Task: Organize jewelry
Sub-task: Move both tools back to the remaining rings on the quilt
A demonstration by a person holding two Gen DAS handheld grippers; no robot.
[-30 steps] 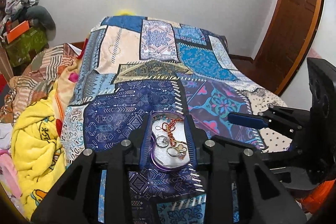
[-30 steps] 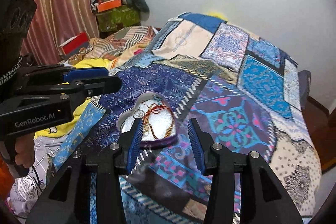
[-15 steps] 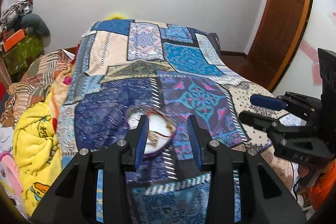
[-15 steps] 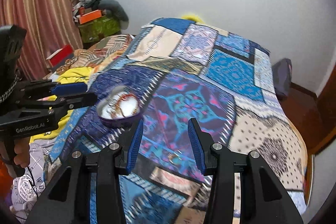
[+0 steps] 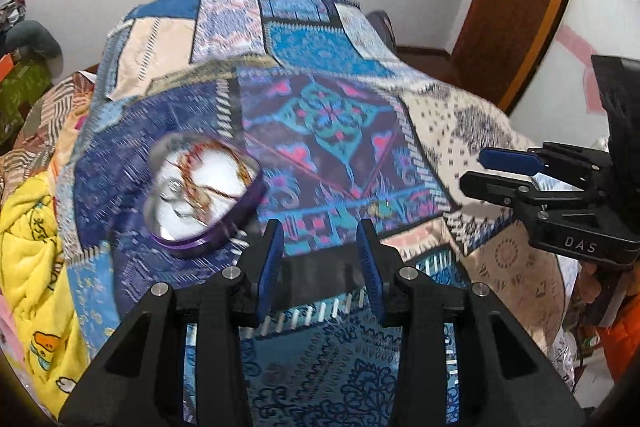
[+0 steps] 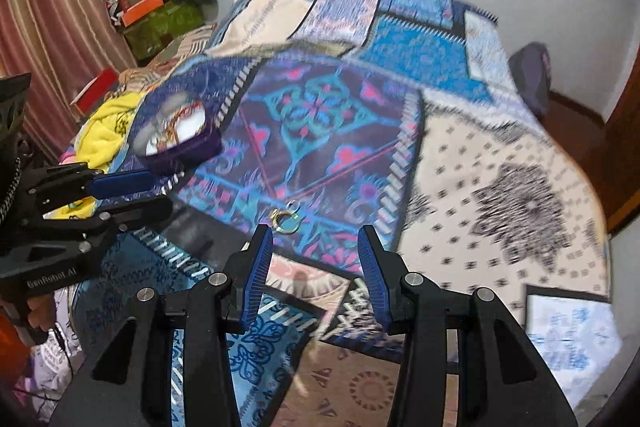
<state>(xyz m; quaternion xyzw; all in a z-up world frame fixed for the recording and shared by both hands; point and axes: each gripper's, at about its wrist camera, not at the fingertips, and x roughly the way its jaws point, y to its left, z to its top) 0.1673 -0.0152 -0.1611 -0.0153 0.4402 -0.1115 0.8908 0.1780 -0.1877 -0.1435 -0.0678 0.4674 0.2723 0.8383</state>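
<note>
The left gripper (image 5: 320, 247) and right gripper (image 6: 316, 255) are both spread wide, holding nothing. A gold ring (image 6: 285, 219) lies on the quilt (image 6: 500, 163) at frame center. The purple tin (image 6: 176, 131) of jewelry sits upper left, beside a yellow blanket (image 6: 106, 125).

- Left gripper (image 5: 320, 251): black plastic frame, ribbed blue finger pads, round silver screws; its side reads "GenRobot.AI" in white.
- Right gripper (image 6: 316, 257): same black build, blue pads, silver screws; "DAS" lettering on its side.
- Bare fingers and an orange sleeve behind.
</note>
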